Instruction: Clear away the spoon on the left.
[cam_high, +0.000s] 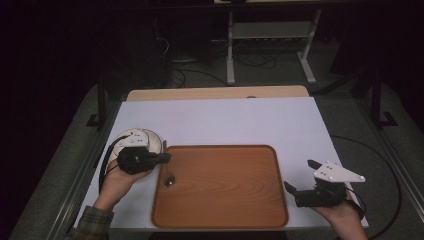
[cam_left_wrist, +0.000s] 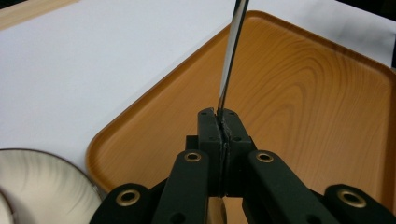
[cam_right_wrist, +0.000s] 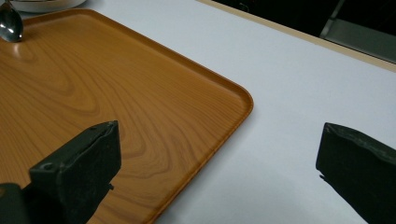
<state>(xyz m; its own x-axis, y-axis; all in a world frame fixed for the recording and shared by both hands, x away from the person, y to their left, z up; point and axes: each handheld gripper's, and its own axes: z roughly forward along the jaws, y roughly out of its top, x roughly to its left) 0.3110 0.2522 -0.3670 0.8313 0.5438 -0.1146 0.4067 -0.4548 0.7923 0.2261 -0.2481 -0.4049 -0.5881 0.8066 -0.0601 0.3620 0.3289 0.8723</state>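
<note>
While our left gripper (cam_left_wrist: 220, 122) clamps its jaws on a spoon (cam_left_wrist: 229, 56) over the wooden tray (cam_high: 220, 186), our right gripper (cam_high: 299, 176) rests released on the surface (cam_high: 225, 120).

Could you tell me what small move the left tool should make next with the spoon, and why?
Probably lower it a little and open. The left tool is shut on the spoon handle, and the bowl end looks to be at or just above the wooden tray.

Wood-grain orange-brown tray (cam_high: 220, 200), shiny silver spoon (cam_high: 169, 181), white table cover (cam_high: 220, 122)
</note>
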